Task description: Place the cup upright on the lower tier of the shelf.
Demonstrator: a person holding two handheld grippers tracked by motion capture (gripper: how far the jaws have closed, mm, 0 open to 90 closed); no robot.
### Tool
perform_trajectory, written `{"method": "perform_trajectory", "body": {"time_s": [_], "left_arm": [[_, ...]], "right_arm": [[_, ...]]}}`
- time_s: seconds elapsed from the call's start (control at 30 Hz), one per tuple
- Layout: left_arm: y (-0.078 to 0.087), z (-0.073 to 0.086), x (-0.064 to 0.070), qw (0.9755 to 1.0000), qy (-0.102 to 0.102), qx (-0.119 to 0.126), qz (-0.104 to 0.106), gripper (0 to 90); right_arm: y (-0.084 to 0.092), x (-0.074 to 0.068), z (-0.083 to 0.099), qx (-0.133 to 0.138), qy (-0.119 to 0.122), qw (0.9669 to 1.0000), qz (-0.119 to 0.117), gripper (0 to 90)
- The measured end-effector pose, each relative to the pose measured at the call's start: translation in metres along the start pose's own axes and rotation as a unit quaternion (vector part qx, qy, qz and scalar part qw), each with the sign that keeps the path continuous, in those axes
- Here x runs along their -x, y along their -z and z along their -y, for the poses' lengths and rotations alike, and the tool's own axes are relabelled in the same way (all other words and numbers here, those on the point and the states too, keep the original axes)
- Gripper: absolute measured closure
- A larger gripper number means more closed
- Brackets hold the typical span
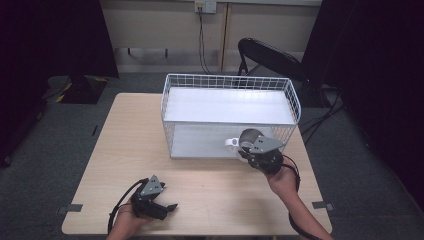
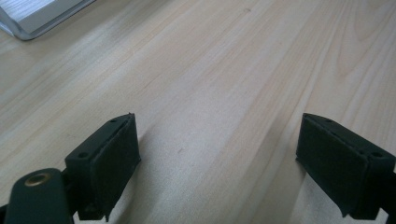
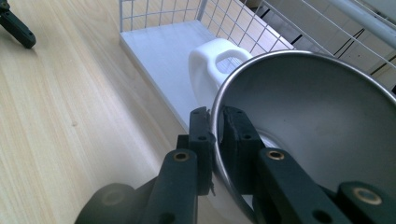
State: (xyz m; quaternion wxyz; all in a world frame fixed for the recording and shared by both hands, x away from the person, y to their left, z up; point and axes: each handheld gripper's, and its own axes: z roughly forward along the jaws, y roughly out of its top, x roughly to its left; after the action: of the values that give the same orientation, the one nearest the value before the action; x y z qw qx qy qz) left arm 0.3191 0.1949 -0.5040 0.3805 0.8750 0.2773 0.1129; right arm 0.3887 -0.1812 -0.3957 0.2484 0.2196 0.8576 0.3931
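**Cup held at the basket's front edge, placement pending**

The right hand-held gripper (image 3: 215, 122) is clamped on the rim of a metal cup (image 3: 322, 126), one pad outside the wall and one inside. The cup has a white handle (image 3: 219, 70), and in the high view the cup (image 1: 248, 137) sits at the near right corner of the white wire basket (image 1: 295, 100), apparently over the basket's lower white shelf (image 3: 163, 51). Whether its base is touching that shelf or hanging just above it cannot be told.

The left hand-held gripper (image 1: 167, 206) rests low over the wooden surface (image 1: 210, 195) near the front edge, well apart from the basket. Its jaws stand wide apart with only bare wood between them; it holds nothing.

Assessment: the step in hand appears to be carrying the cup into the basket's lower tier. The next move likely calls for easing the cup further in over the shelf, keeping its handle and rim off the wire front, setting the base flat, then opening the jaws and drawing the gripper back without dragging the rim. A pinch on a thin rim could let the cup swing, so a slow lowering seems advisable.
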Motion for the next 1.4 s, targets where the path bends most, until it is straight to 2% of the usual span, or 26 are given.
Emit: {"method": "perform_trajectory", "body": {"time_s": [0.73, 0.93, 1.4], "left_arm": [[0.000, 0.000, 0.000, 1.0000, 0.000, 0.000, 0.000, 12.5], [0.000, 0.000, 0.000, 1.0000, 0.000, 0.000, 0.000, 12.6], [0.000, 0.000, 0.000, 1.0000, 0.000, 0.000, 0.000, 12.5]], "right_arm": [[-0.018, 0.003, 0.003, 0.003, -0.005, 1.0000, 0.006, 82.1], [-0.021, 0.004, 0.001, 0.001, 0.001, 1.0000, 0.007, 82.1], [-0.030, 0.005, 0.007, 0.004, 0.001, 0.9998, 0.019, 82.1]]}}
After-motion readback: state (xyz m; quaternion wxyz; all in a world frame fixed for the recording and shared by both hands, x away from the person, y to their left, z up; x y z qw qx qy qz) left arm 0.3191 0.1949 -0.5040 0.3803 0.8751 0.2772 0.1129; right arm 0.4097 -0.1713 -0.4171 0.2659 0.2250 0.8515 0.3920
